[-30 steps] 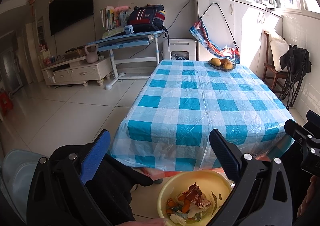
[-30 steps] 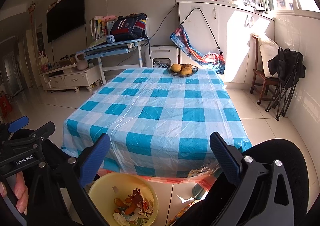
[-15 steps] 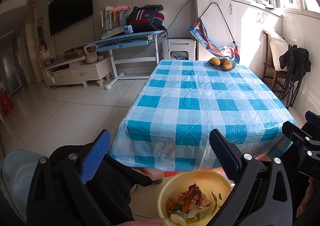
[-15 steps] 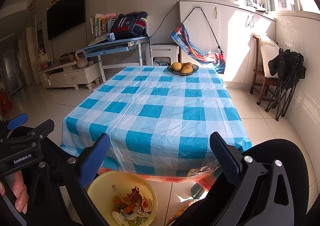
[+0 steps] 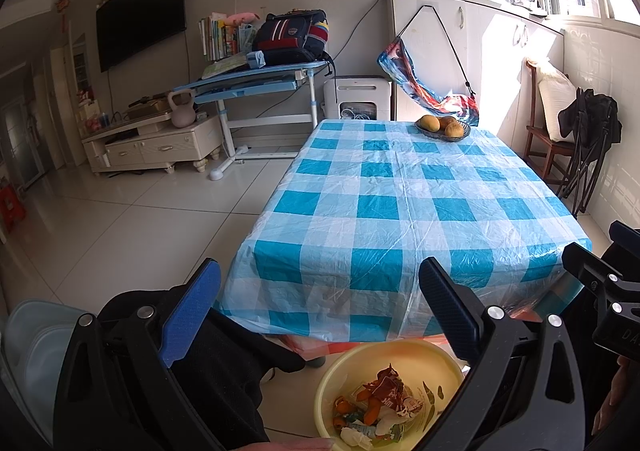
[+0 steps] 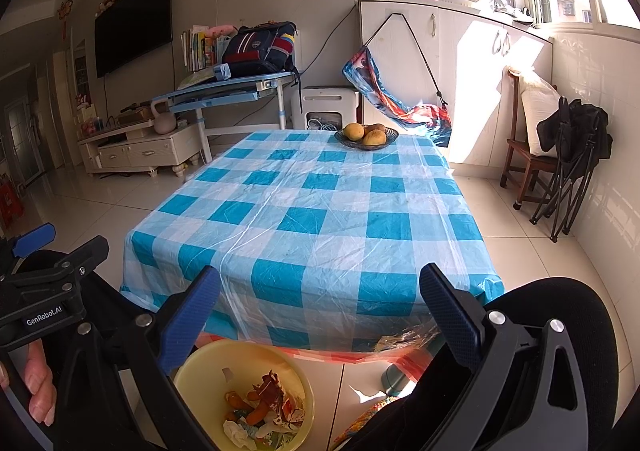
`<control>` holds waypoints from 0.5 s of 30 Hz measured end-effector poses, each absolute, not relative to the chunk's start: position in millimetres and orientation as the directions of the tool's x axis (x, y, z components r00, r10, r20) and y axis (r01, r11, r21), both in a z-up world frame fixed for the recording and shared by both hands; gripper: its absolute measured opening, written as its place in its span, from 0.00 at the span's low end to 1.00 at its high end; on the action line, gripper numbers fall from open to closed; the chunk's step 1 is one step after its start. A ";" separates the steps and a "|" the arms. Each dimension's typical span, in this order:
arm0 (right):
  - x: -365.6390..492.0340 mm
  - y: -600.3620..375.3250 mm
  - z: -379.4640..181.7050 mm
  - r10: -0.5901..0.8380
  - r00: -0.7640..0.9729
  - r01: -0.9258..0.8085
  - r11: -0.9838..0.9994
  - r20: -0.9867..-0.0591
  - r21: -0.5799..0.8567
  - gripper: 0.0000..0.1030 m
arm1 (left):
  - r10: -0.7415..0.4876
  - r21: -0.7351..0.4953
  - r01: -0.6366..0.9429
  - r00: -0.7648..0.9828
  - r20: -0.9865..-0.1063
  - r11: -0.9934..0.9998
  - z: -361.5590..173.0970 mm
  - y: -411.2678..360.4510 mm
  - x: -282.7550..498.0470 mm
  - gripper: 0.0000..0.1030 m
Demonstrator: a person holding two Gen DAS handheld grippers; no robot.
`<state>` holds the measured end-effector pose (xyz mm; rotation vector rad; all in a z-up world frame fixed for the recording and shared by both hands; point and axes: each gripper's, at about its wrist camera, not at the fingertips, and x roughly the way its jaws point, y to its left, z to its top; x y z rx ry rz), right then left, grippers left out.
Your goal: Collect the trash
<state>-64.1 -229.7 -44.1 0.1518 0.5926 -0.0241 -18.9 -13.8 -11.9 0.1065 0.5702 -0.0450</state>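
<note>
1. Sunlit living room, tiled floor; the landmark is the table (image 5: 420, 187) under its blue-checked cloth, bare of scraps as far as I can see.
2. Left of the table, well apart, a TV stand (image 5: 156, 143) and blue desk (image 5: 256, 79).
3. Left gripper (image 5: 320, 315) hangs before the table's near edge, fingers spread wide and grasping nothing.
4. Below that edge, on the floor, the yellow basin (image 5: 440, 363) holds the trash (image 5: 380, 407) — peels and wrappers.
5. Right gripper (image 6: 320, 315) is likewise released and empty.
6. Collection looks nearly finished; next is probably a last check for strays.
7. Fruit bowl (image 6: 366, 137) at the table's far end is not trash — leave it.
</note>
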 end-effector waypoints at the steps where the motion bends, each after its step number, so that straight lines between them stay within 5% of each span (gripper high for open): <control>1: -63.5 -229.2 -43.8 0.021 0.829 0.066 0.989 -0.558 0.135 0.93 | -0.013 0.088 0.072 0.841 -0.541 0.993 -12.0 -13.9 -18.9 0.93; 15: -62.7 -228.8 -43.1 0.021 0.829 0.065 0.989 -0.559 0.134 0.93 | -0.014 0.088 0.074 0.841 -0.541 0.993 -12.4 -14.7 -18.8 0.93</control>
